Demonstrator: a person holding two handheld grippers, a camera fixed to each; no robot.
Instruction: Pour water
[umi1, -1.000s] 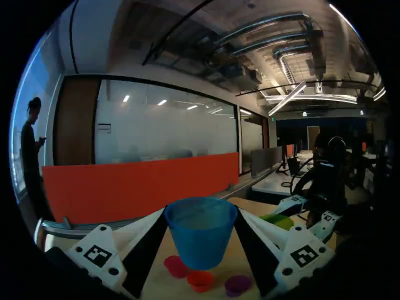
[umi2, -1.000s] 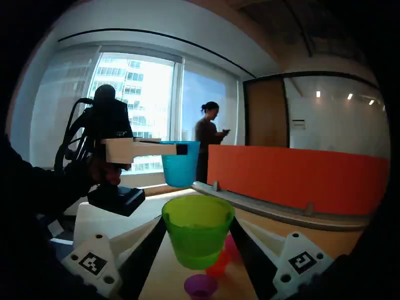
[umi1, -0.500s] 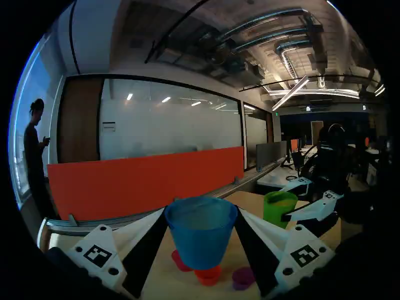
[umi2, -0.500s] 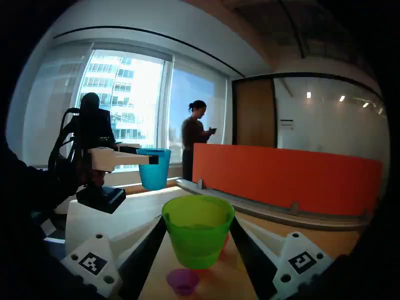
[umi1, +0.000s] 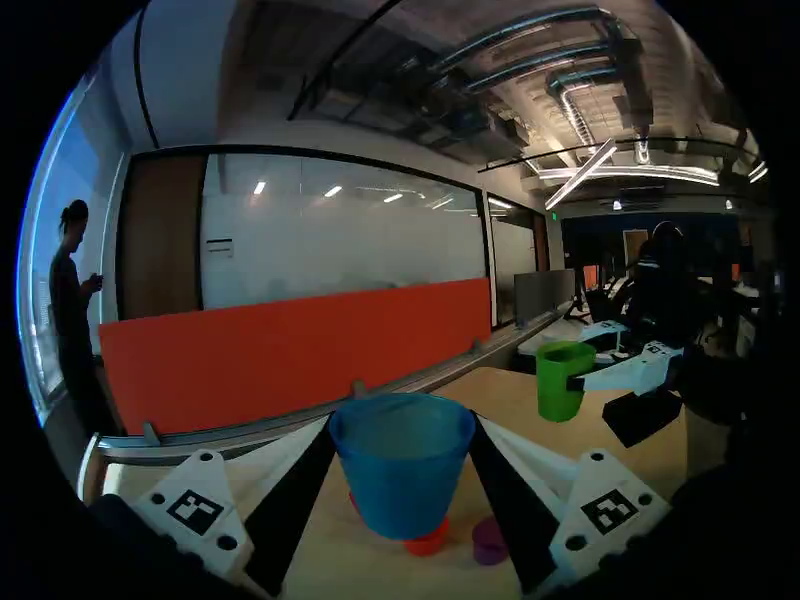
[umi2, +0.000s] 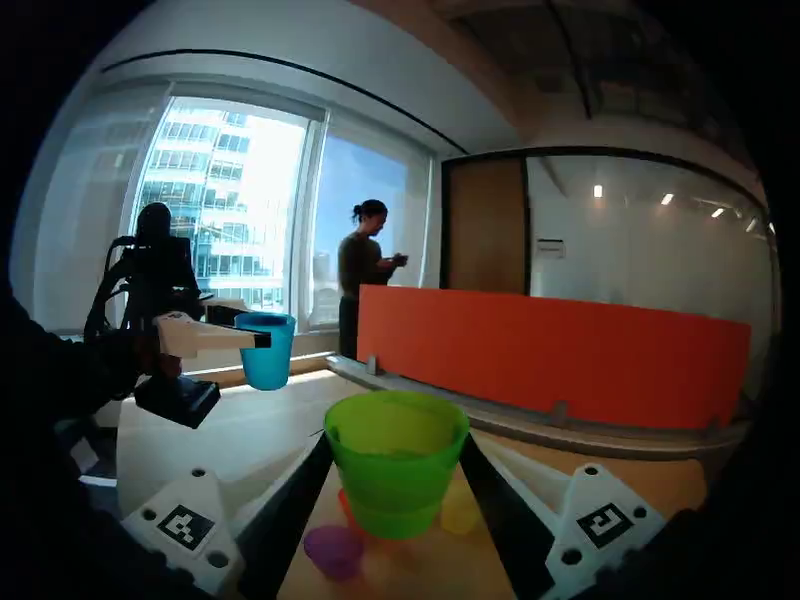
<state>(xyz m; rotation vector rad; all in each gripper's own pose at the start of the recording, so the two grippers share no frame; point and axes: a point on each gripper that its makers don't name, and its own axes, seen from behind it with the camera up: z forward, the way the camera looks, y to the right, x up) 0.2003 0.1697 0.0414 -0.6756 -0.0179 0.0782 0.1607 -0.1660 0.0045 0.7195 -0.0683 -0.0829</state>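
Observation:
My left gripper (umi1: 402, 470) is shut on a blue cup (umi1: 402, 462), held upright above the wooden table (umi1: 500, 390). My right gripper (umi2: 397, 470) is shut on a green cup (umi2: 397, 460), also upright. In the left gripper view the green cup (umi1: 560, 380) hangs at the right, held by the other gripper. In the right gripper view the blue cup (umi2: 267, 350) shows far left in the other gripper, held by a person's hand. The cups are well apart. What is inside them I cannot tell.
Small coloured cups lie on the table below: an orange one (umi1: 428, 543) and a purple one (umi1: 488, 540); also a purple one (umi2: 334, 550) and a yellow one (umi2: 458, 510). An orange partition (umi1: 290, 350) runs behind the table. A person (umi2: 362, 275) stands by the window.
The two held cups have drawn apart: the blue cup shifted left and got smaller in the right gripper view, the green cup moved right and higher in the left gripper view.

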